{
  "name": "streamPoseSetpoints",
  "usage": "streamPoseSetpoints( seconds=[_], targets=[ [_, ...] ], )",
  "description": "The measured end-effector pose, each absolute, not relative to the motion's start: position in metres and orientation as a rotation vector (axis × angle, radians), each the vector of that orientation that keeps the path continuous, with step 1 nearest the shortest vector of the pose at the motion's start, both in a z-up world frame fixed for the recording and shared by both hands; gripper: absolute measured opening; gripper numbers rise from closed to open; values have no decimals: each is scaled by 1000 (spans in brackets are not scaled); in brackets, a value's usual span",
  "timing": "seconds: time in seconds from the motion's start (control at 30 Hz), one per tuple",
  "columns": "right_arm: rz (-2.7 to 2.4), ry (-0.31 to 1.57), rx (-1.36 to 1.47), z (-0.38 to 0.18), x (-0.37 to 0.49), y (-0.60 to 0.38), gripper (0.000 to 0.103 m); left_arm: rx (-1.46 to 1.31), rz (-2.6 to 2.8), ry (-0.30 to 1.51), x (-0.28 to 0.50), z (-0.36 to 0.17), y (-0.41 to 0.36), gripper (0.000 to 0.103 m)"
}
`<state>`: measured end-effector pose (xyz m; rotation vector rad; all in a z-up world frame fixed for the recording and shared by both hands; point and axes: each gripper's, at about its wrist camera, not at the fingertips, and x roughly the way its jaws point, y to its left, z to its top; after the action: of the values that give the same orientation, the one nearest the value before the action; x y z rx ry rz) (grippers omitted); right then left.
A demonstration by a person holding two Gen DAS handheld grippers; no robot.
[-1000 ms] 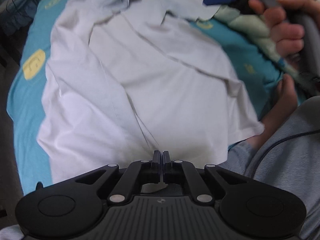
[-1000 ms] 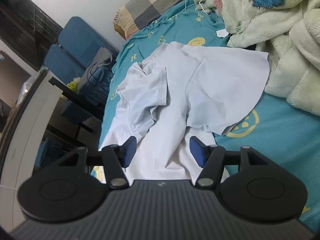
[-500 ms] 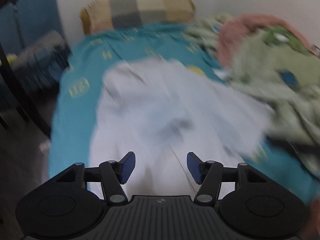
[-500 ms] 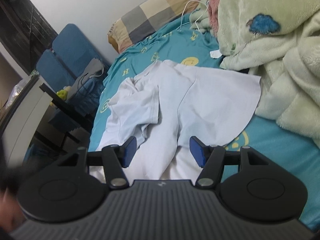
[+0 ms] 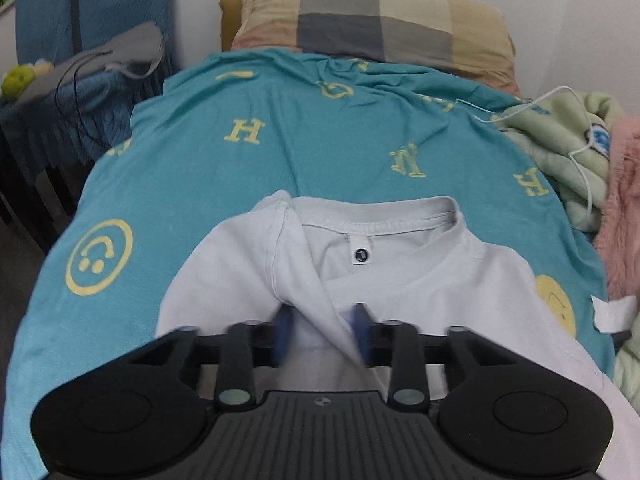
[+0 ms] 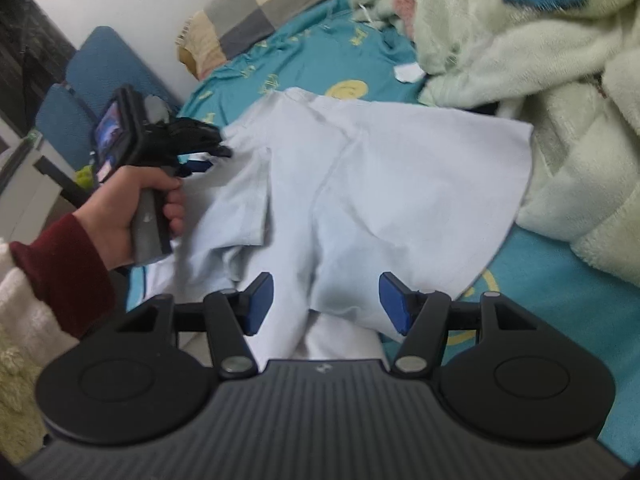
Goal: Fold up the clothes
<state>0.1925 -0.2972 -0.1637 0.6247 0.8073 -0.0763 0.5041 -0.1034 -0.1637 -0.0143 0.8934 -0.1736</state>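
Note:
A white T-shirt (image 6: 360, 184) lies on the teal bedsheet (image 5: 320, 148), partly folded over itself. In the left wrist view its collar (image 5: 376, 220) with a small tag faces me. My left gripper (image 5: 322, 336) is open, its blue pads astride a raised fold of the shirt's shoulder near the collar. It also shows in the right wrist view (image 6: 200, 160), held in a hand at the shirt's left edge. My right gripper (image 6: 326, 306) is open and empty, just above the shirt's near part.
A checked pillow (image 5: 372, 20) lies at the head of the bed. A pile of green and pink fleece blankets (image 6: 540, 60) sits along the right side, with a white cable (image 5: 580, 152). A blue chair with clothes (image 5: 80, 60) stands at the left of the bed.
My left gripper opened, let go of the shirt's hem, and moved up to the collar end. My right gripper stayed open and shifted slightly closer to the shirt.

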Motion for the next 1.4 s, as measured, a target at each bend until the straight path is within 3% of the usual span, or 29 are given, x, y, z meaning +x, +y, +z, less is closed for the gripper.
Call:
streamPoseSetpoints(
  seconds=[0.03, 0.2, 0.47, 0.7, 0.8, 0.87, 1.13, 1.4],
  targets=[
    [-81, 814, 636, -166, 192, -298, 62, -24, -186, 891, 505, -163, -99, 13],
    [-84, 804, 649, -162, 182, -300, 62, -68, -220, 855, 499, -127, -73, 4],
    [-101, 817, 615, -165, 185, -290, 62, -41, -100, 829, 536, -94, -16, 4],
    [-126, 843, 546, -176, 200, -279, 62, 46, 44, 871, 577, -149, 23, 5],
    [-133, 851, 529, -180, 205, -276, 62, 33, 20, 826, 573, -165, 31, 8],
    [-135, 852, 517, -182, 209, -275, 62, -5, 12, 817, 570, -165, 38, 21],
    [-132, 796, 492, -166, 202, -279, 61, 4, -15, 815, 473, -102, 39, 49],
    [-123, 715, 433, -142, 175, -285, 61, 13, -112, 729, 293, -23, 5, 53]
  ],
)
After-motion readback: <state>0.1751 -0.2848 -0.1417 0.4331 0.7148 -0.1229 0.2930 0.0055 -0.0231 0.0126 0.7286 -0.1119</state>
